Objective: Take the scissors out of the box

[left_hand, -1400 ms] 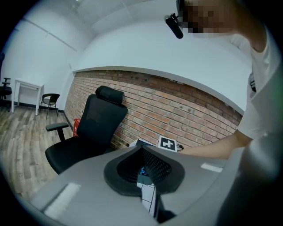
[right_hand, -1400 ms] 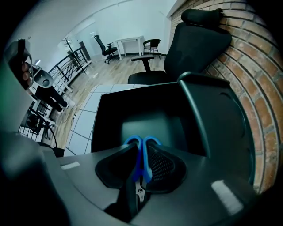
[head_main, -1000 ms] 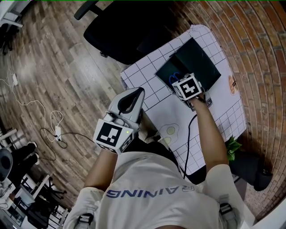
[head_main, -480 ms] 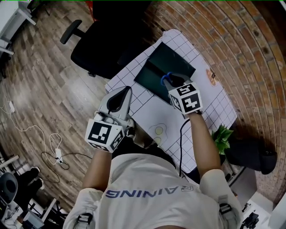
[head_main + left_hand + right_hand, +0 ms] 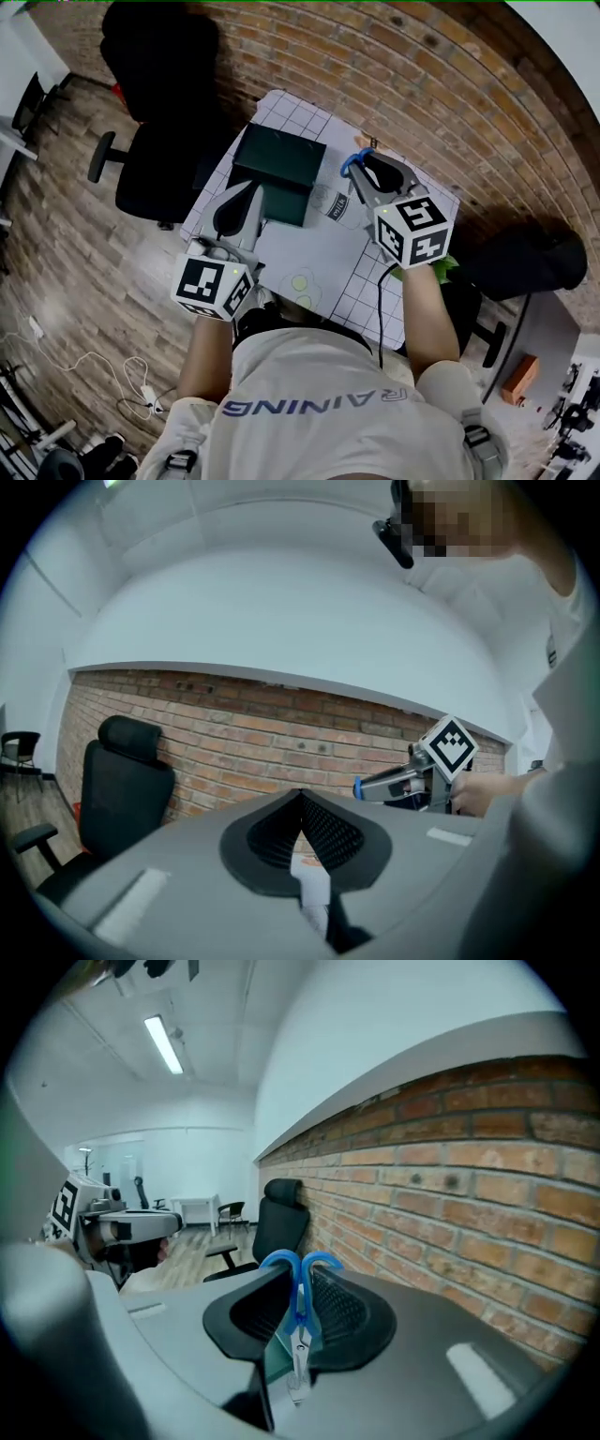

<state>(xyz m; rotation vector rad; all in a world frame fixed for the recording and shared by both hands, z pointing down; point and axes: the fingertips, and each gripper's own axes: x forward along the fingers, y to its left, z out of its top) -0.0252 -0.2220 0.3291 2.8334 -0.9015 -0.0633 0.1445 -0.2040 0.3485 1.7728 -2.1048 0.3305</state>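
The right tool (image 5: 300, 1277) is pinching the scissors (image 5: 299, 1314) between its two jaws. The ribbed pads press on them from both sides, just below the handles. The two blue handle loops stick out past the jaw tips, and the metal blades point back along the gap toward the camera. In the head view this tool is held up above the right part of the worktop (image 5: 314, 248). A blue loop shows at its tip, so the scissors are out of the box (image 5: 281, 155), to its right and apart from it. The left tool (image 5: 300, 797) has its jaw tips pressed together with nothing between them. Through the narrow slot further back between its pads only a bit of the white worktop shows. In the head view it hangs over the near left edge of the worktop, with its tip just beside the near side of the box. There is one pair of scissors, one box and two tools, each carrying one cube with square markers. The box is dark green and sits on the worktop's white squared cloth, toward the far left. A black office chair (image 5: 150, 178) stands off the worktop's left side, and a brick wall (image 5: 469, 1147) runs behind it.
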